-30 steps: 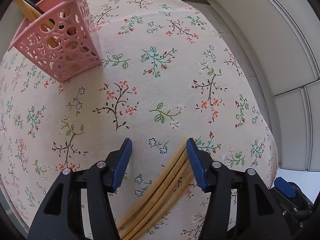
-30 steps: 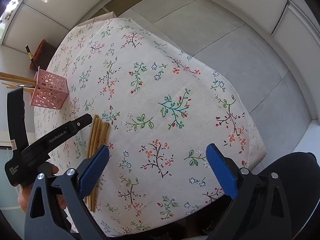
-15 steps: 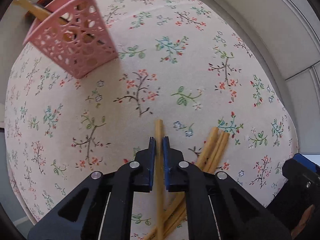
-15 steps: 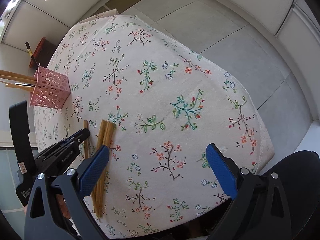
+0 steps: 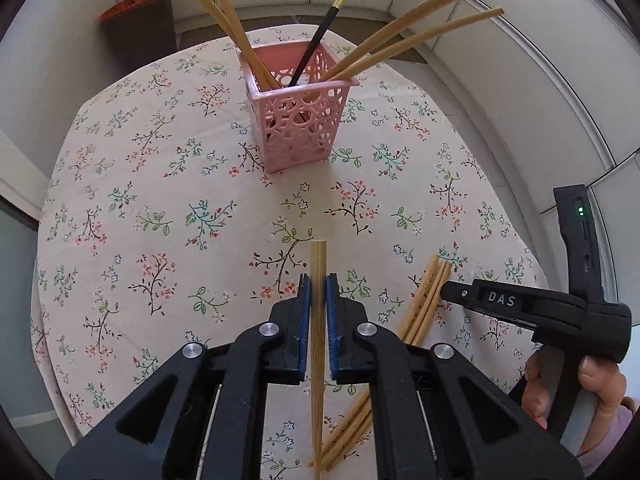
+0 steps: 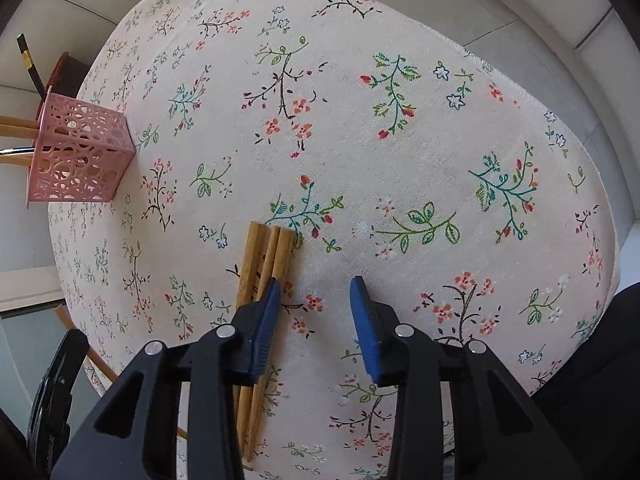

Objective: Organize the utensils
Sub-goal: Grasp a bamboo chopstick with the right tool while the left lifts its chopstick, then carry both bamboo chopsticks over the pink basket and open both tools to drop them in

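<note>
Bamboo marks the middle of the left-wrist view: 1 chopstick (image 5: 318, 320) is clamped between the blue pads of the left gripper (image 5: 318, 292), jaws pressed together on it, its blunt end poking out ahead of the fingertips and its thin end trailing back below them, lifted off the floral tablecloth (image 5: 160, 208). Straight ahead of that gripper stands the pink perforated holder (image 5: 298, 120), upright, with several bamboo chopsticks and 1 black chopstick (image 5: 320, 36) leaning out of it. To its right lies the remaining bundle of chopsticks (image 6: 266, 264), 3 ends visible side by side, flat on the cloth. The right gripper (image 6: 316, 300) hangs low over them; its jaws have just been closing and stand partly apart, with bare cloth between the pads and the bundle passing under its left finger, so nothing is gripped. From this gripper the holder sits far off to the left. A hand (image 5: 576, 392) grips the right tool's handle.
</note>
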The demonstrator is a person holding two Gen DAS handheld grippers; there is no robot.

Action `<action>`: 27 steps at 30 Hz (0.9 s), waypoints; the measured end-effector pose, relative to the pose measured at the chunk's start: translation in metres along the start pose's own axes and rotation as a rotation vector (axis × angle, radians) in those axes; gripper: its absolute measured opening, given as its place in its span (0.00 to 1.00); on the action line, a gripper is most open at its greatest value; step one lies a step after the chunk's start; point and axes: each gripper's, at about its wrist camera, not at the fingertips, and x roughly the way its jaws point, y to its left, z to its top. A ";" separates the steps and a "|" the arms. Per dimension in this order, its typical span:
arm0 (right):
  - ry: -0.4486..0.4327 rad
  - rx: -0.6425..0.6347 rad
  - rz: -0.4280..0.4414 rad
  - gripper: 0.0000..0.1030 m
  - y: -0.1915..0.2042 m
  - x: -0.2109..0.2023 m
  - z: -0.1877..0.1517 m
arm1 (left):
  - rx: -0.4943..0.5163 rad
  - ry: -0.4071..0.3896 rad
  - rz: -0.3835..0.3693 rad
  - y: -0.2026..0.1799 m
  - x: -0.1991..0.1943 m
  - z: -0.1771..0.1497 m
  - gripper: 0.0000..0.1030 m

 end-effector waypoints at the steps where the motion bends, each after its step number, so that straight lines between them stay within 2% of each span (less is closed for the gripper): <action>1: 0.004 0.014 0.012 0.36 0.000 0.000 0.000 | -0.002 -0.006 -0.006 0.000 0.004 -0.002 0.07; 5: 0.004 0.032 0.009 0.36 0.002 -0.002 0.003 | -0.008 -0.025 -0.023 0.004 0.001 0.000 0.07; 7: 0.013 0.031 -0.024 0.35 0.003 0.003 0.006 | -0.008 -0.023 -0.026 0.002 0.003 0.001 0.07; 13: -0.036 -0.046 -0.150 0.31 0.030 0.009 0.001 | -0.020 -0.027 -0.020 0.004 -0.001 0.002 0.07; 16: -0.056 -0.065 -0.180 0.18 0.033 0.009 0.001 | -0.026 -0.030 -0.014 0.004 -0.002 0.002 0.07; 18: -0.062 -0.084 -0.112 0.08 0.027 0.006 0.002 | -0.022 -0.028 -0.027 0.003 -0.003 0.001 0.07; 20: -0.062 -0.055 -0.052 0.08 0.012 0.000 0.003 | -0.022 -0.002 -0.043 0.004 0.003 0.000 0.07; 21: -0.066 -0.053 -0.009 0.08 0.006 -0.005 0.003 | -0.020 0.033 -0.057 0.005 0.012 0.000 0.07; 23: -0.096 -0.078 0.023 0.08 0.001 -0.021 0.000 | -0.069 0.098 -0.074 0.012 0.033 0.001 0.08; 25: -0.126 -0.112 0.048 0.08 -0.001 -0.037 -0.004 | -0.102 0.146 -0.066 0.013 0.051 0.006 0.14; 27: -0.144 -0.127 0.065 0.08 -0.006 -0.052 -0.005 | -0.118 0.150 -0.037 0.010 0.063 0.013 0.23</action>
